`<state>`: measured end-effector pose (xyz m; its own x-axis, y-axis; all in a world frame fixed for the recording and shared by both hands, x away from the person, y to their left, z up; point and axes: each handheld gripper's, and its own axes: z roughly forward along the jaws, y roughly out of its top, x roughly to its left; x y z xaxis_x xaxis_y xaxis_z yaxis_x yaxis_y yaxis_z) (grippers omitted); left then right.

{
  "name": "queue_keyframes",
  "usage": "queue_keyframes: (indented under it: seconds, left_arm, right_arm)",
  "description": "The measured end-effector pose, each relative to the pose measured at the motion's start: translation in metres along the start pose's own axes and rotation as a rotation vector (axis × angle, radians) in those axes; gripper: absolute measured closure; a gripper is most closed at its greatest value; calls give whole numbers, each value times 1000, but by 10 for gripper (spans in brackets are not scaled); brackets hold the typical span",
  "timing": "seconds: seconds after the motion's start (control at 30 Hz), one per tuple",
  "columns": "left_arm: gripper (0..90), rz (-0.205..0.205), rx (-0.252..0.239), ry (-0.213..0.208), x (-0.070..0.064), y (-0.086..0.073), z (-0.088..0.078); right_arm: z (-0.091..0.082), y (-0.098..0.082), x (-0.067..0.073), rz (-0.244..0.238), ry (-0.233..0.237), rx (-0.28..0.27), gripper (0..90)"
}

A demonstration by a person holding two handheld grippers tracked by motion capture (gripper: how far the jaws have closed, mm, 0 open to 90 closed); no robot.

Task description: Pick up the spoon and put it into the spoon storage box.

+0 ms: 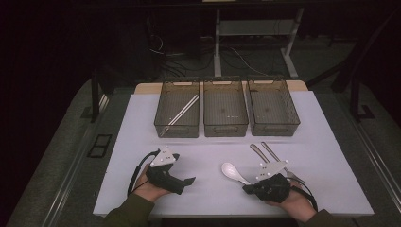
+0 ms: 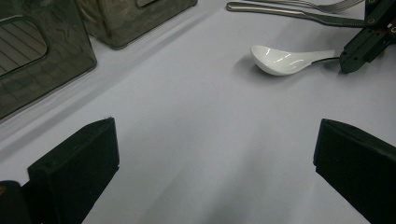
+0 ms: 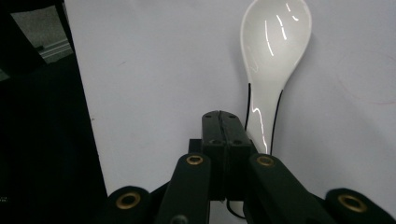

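Resting on the white tabletop (image 1: 208, 142), the white ceramic spoon (image 1: 232, 172) lies bowl-up toward the near edge, its handle end running to the tips of the right hand-held gripper (image 1: 248, 188). That gripper's jaws are pressed fully together with nothing between them; in the right gripper view the spoon's handle (image 3: 259, 123) passes just beside the closed tips (image 3: 222, 122). The left hand-held gripper (image 1: 189, 180) sits well apart to the left, jaws spread wide and empty. A metal fork and knife (image 1: 265, 152) lie beside the right hand. Three smoky bins (image 1: 226, 108) stand in a row farther back, the leftmost holding chopsticks (image 1: 182, 111).
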<state>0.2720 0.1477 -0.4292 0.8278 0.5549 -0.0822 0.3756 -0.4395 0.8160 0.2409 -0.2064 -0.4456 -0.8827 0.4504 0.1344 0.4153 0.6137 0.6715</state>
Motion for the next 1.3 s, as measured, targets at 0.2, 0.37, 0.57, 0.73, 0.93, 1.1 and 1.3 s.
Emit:
queue_keyframes:
  seconds: [0.2,0.37,0.57,0.73,0.93,1.1,1.3]
  left_arm:
    - [0,3,3,-1,0,0,0]
    - [0,8,7,-2,0,0,0]
    - [0,10,7,-1,0,0,0]
    - [0,9,8,-2,-1,0,1]
    - [0,11,12,-4,-1,0,1]
    - [0,9,9,-3,-1,0,1]
    - [0,9,9,-3,-1,0,0]
  right_arm:
    - [-2,-1,-4,3,-27,7,895]
    - [-5,-3,-10,15,-49,12,895]
    - [-9,-4,-18,32,-75,18,895]
    - [-13,-6,-26,48,-99,10,895]
    - [-15,-6,-34,64,-118,9,895]
    - [-15,-6,-39,80,-121,9,895]
    - [-21,-6,-41,101,-99,-19,863]
